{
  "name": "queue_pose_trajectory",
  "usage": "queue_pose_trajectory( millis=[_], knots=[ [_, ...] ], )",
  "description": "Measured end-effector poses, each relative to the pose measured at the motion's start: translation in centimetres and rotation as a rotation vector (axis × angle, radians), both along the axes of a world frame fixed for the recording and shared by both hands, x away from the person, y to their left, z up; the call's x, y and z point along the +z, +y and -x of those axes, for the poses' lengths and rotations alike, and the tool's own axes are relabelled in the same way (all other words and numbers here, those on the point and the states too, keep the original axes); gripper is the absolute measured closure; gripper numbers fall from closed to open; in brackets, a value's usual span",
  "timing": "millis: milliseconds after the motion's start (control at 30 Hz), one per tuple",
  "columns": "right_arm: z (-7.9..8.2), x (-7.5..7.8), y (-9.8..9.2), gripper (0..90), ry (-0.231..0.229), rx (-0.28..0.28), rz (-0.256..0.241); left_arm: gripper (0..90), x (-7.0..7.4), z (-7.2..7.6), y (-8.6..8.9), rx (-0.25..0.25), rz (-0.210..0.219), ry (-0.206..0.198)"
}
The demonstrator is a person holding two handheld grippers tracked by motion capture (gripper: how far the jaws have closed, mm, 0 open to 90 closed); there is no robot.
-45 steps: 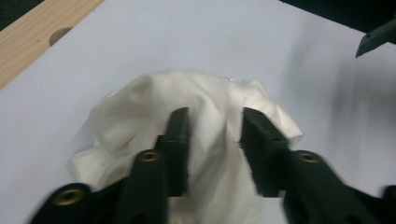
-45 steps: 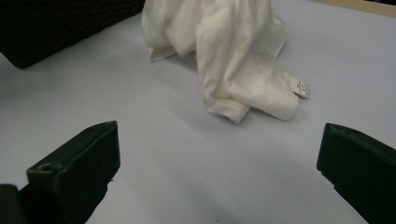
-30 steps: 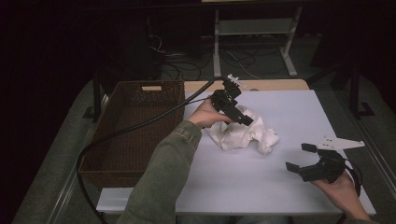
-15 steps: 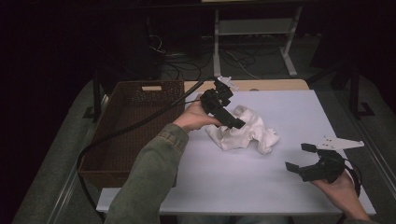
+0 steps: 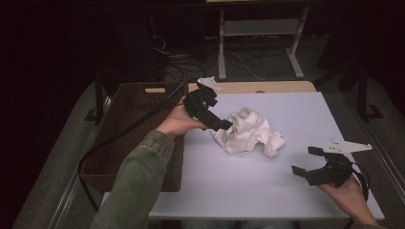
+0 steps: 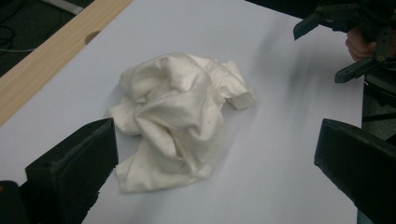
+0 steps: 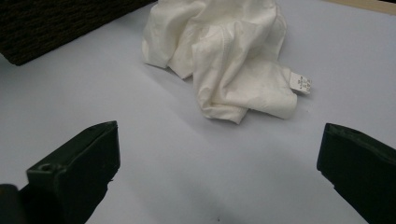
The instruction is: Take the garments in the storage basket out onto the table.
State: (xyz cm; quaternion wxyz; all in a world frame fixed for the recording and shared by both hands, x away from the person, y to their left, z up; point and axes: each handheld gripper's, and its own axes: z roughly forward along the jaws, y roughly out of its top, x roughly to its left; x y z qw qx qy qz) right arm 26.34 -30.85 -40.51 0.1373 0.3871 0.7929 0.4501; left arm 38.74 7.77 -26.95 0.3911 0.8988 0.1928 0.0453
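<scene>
A crumpled white cloth [image 5: 248,131] lies loose on the white tabletop [image 5: 286,109], a little left of centre. My left gripper [image 5: 220,125] hovers at the cloth's left edge, beside the basket. In the left gripper view its jaws stand wide apart, open [image 6: 218,135], with the cloth [image 6: 182,121] just ahead of them and nothing held. My right gripper [image 5: 307,161] rests near the front right, open and well short of the cloth. From the right gripper view [image 7: 219,135] the cloth [image 7: 229,60] lies ahead, with a small label [image 7: 301,84] at its right end.
A dark brown wicker basket [image 5: 119,124] stands along the table's left side; its corner [image 7: 56,23] appears in the right gripper view. A wooden strip [image 5: 267,87] edges the far side. Cables and a metal stand [image 5: 260,28] lie on the floor beyond.
My left gripper has drawn back to the left, off the top of the cloth and toward the basket. The cloth stays on the table. The right gripper has not moved.
</scene>
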Motion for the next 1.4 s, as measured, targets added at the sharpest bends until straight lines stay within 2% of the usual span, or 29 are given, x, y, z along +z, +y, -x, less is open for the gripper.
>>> queue_pose_trajectory(
  millis=[267,533,1067,1400],
  knots=[
    [0.0,0.0,0.0,0.0,-0.001,-0.002,0.0,0.0,0.0,0.8,3.2,0.042,0.009,-0.017],
    [0.0,0.0,0.1,0.0,-0.004,-0.003,0.001,0.0,-0.1,1.2,6.1,0.098,0.058,-0.026],
    [0.0,-0.1,0.2,0.0,0.002,-0.002,0.002,0.0,-1.9,2.4,11.6,0.174,0.076,-0.024],
    [0.0,-0.2,0.3,0.0,0.009,0.002,0.008,0.0,-2.9,3.7,15.7,0.237,0.145,-0.034]
  ],
)
